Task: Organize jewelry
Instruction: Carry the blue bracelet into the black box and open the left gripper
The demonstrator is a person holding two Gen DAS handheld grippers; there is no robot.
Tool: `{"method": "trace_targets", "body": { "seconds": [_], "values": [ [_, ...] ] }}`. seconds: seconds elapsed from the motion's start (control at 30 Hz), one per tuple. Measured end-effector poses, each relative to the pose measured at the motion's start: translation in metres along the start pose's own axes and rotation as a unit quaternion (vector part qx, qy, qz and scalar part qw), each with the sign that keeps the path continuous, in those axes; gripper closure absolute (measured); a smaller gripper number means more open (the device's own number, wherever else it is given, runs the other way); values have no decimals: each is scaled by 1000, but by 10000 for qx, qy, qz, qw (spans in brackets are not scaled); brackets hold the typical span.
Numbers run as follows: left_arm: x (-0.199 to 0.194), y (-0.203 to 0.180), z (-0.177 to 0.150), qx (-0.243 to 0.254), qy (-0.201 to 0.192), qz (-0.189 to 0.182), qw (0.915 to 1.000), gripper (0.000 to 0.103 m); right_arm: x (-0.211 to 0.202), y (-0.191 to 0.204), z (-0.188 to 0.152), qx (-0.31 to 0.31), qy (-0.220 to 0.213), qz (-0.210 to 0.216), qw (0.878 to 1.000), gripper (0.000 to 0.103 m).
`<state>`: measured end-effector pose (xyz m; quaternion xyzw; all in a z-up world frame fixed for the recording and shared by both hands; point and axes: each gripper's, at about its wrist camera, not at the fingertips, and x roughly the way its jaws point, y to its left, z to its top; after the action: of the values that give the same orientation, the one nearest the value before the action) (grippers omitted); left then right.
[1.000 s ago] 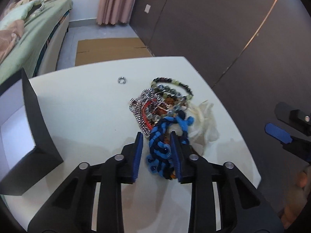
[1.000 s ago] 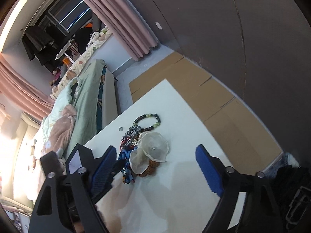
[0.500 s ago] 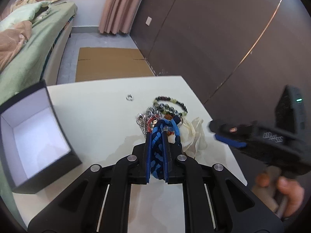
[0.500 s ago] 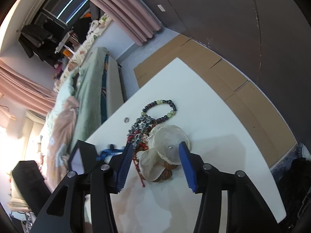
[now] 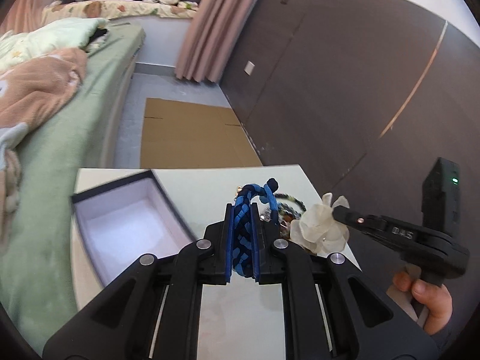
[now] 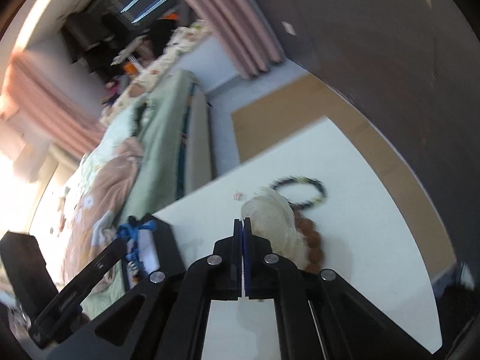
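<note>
A bed with a pale green cover point(image 5: 75, 114) serves as the landmark. A tan fleece blanket point(image 5: 36, 90) lies crumpled on it. A flattened brown cardboard sheet point(image 5: 192, 135) rests on the grey floor beside the bed. Dusty pink curtains point(image 5: 207, 30) hang beyond its far end, next to a dark brown panelled wall point(image 5: 345, 90).

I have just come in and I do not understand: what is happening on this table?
A person sorts jewelry with two hand-held grippers. The left gripper is shut on a blue braided bracelet, lifted beside an open box. The right gripper has just closed on a translucent white piece. A beaded bracelet lies on the white table.
</note>
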<state>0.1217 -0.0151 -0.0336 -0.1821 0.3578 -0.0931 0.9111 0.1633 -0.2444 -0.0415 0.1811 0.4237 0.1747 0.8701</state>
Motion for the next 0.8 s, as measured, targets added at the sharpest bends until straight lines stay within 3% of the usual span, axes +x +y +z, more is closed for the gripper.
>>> {"method": "trace_targets", "body": {
  "seconds": [0.3,0.5,0.63,0.73,0.77,0.8],
  "values": [
    [-50,45,7,-426,-440,267,9978,92,6,81,1,-843,28,388,9957,102],
    [-76,67,8,-641,-679,361,9950,92,18,121,4,-1090,124,737,9912,102],
    [-93,86,9,-829,-845,508,9917,92,33,146,2,-1041,284,1187,9871,101],
    [-101,101,9,-982,-916,617,9890,92,47,159,-5,-1063,503,1449,9824,96],
    [-103,105,9,-1014,-925,648,9884,92,52,160,-8,-1097,599,1421,9819,85],
    [-104,107,9,-1038,-924,665,9881,92,54,159,-10,-1059,639,1362,9829,66]
  ]
}}
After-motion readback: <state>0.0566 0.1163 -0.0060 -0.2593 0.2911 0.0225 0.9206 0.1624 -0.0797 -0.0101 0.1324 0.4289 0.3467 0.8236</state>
